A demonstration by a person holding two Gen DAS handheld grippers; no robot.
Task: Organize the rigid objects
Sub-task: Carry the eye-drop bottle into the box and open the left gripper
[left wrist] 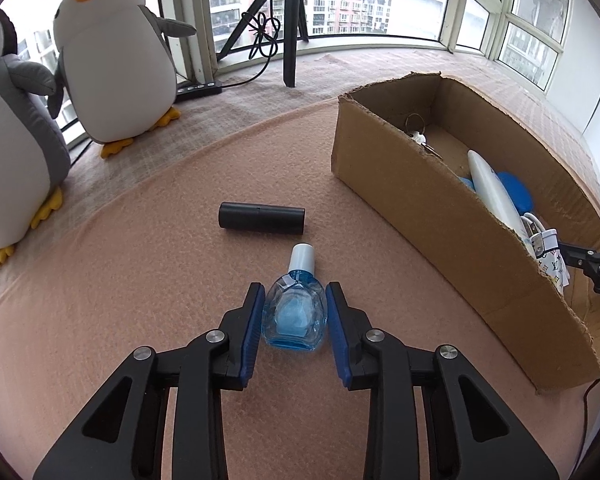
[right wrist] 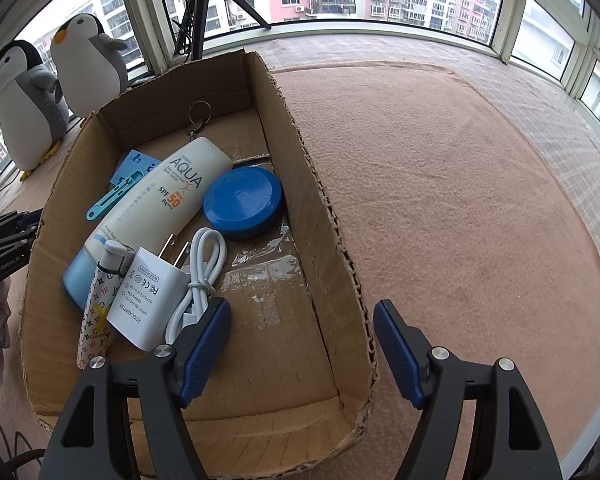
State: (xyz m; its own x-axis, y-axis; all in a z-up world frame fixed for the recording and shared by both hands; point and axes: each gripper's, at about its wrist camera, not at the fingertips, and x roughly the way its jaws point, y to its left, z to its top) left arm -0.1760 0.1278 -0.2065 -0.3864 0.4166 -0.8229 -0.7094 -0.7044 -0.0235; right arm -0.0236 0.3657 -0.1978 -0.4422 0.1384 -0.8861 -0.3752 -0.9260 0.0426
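A small blue glass bottle (left wrist: 294, 316) with a white cap lies on the pink mat, cap pointing away. My left gripper (left wrist: 294, 290) has a blue pad against each side of it. A black cylinder (left wrist: 262, 218) lies on its side just beyond. The cardboard box (right wrist: 300, 152) holds a sunscreen tube (right wrist: 168, 200), a blue round case (right wrist: 242, 202), a white charger (right wrist: 148, 292) with cable, a patterned tube (right wrist: 96, 316) and a key ring (right wrist: 199, 114). My right gripper (right wrist: 302, 308) hangs open over the box's near right corner, straddling its right wall, holding nothing.
Two plush penguins (left wrist: 112, 60) stand at the back left by the window. A black tripod (left wrist: 292, 20) and a power strip (left wrist: 200, 90) sit behind the mat. In the left wrist view the box (left wrist: 420, 208) lies to the right of the bottle.
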